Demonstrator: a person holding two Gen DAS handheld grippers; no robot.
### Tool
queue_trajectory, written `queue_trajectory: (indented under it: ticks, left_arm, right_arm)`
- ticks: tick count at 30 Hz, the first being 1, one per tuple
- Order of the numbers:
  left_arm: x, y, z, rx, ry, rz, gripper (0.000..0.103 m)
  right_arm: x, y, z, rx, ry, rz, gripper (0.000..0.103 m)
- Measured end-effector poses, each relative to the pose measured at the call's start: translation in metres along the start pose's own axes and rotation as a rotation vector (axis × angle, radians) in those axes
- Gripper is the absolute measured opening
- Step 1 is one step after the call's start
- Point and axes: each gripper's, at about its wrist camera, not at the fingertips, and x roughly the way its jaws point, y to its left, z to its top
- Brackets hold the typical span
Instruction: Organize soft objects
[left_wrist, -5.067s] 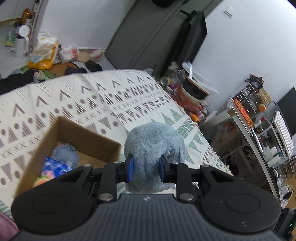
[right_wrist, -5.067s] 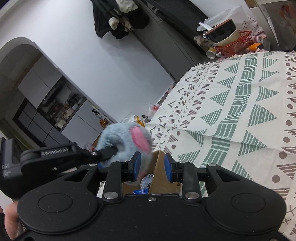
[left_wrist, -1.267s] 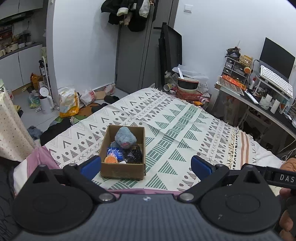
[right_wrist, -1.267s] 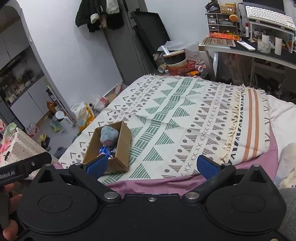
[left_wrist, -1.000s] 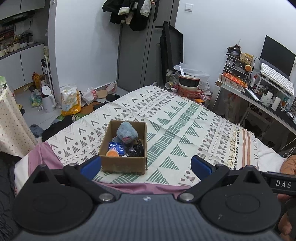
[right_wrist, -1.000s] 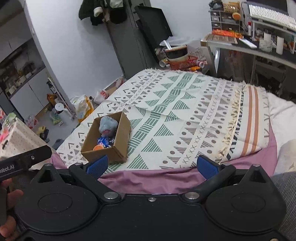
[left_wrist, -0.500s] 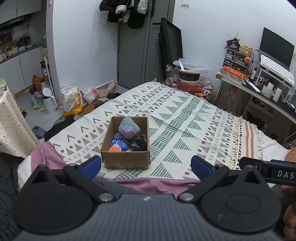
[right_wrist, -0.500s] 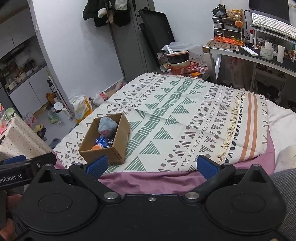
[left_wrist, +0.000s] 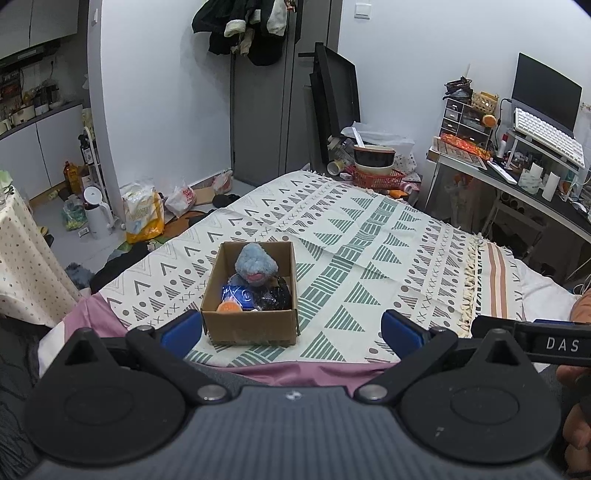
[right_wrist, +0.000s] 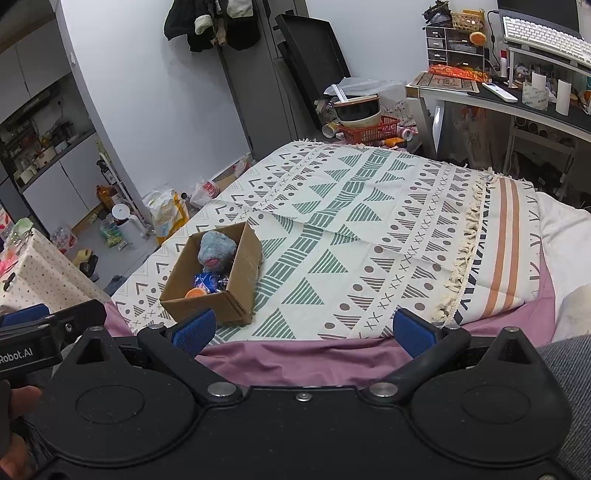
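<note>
Both grippers are pulled back off the bed and holding nothing. The left gripper (left_wrist: 292, 334) has its blue pads spread wide, with only air and the near edge of the bed between them, and the right gripper (right_wrist: 302, 330) is spread just as wide and is empty too.

The soft stuff is all sitting in the cardboard box (left_wrist: 251, 326), which rests on the patterned blanket (left_wrist: 369, 258) near the bed's front-left corner, well clear of both tools. The fuzzy blue plush toy (left_wrist: 255, 265) sits at the far end of the box, poking up above the rim, with a pink patch showing on its near side. In front of it lie a blue packet (left_wrist: 238, 294), a small orange thing (left_wrist: 229, 306) and a crinkly black item (left_wrist: 275, 297) — can't tell exactly what those last two are. From the right wrist view the box (right_wrist: 221, 306) sits off to the left with the plush (right_wrist: 216, 249) at its back end.

A purple sheet (left_wrist: 295, 373) peeks out from under the blanket along the near edge. The rest of the room is pretty cluttered — a desk (right_wrist: 517, 99) with a white keyboard (left_wrist: 546, 136) on the right, a red basket (left_wrist: 380, 179) with a bowl past the far end of the bed, bags on the floor to the left. A bit of the person's hand (left_wrist: 574, 424) shows at the right edge of the left view, gripping the other tool.
</note>
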Motion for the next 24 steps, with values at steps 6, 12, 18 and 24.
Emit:
queue_trajectory:
  ticks: [6,12,18,24]
  left_arm:
    - [0.0006,-0.0018,-0.0003,0.006,0.003,-0.006,0.102]
    - [0.0005,-0.0046,-0.0006,0.014,0.004,-0.009,0.102]
    - [0.0005,-0.0065,-0.0007,0.013,0.002,-0.010,0.102]
    - [0.0006,-0.0076,-0.0012,0.013,0.006,-0.010,0.102]
  right_arm:
    - [-0.0005,0.0002,-0.0004,-0.004,-0.001,0.003,0.103]
    - [-0.0004,0.0006,-0.0007,-0.004,-0.001,0.003,0.103]
    - [-0.0004,0.0007,-0.0009,-0.004,-0.001,0.003,0.103]
    - [-0.0004,0.0006,-0.0009,-0.004,-0.002,0.003,0.103]
